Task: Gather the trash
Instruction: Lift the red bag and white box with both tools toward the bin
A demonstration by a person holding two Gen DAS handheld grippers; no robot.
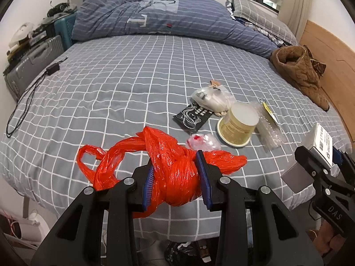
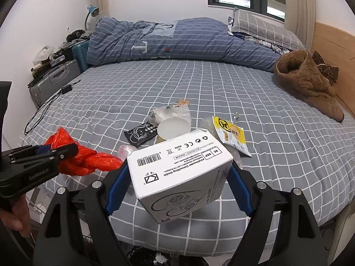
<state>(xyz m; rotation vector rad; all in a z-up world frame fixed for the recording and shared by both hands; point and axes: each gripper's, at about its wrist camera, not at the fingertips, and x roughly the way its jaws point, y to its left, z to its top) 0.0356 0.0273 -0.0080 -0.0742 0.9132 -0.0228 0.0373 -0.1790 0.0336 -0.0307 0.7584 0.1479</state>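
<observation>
My left gripper [image 1: 177, 179] is shut on a crumpled red plastic bag [image 1: 168, 161], held above the near edge of the bed; the same red plastic bag [image 2: 88, 159] shows at the left of the right wrist view. My right gripper [image 2: 177, 181] is shut on a white cardboard box [image 2: 179, 173] with a barcode, tilted on one corner; the white cardboard box [image 1: 321, 144] appears at the right of the left wrist view. On the bed lie a yellow paper cup [image 1: 238, 126], a black wrapper [image 1: 192, 116], clear plastic packaging [image 1: 268, 128], a white wrapper [image 1: 208, 98] and a small clear wrapper with red [image 1: 202, 143].
The bed has a grey checked sheet [image 1: 124, 93], a blue duvet [image 1: 159, 20] rolled at the far side and a brown fleece garment [image 1: 299, 71] at the right. A black cable [image 1: 31, 88] lies at the left edge. Suitcases [image 1: 33, 59] stand beyond it. A dark bag [image 2: 144, 255] sits on the floor below.
</observation>
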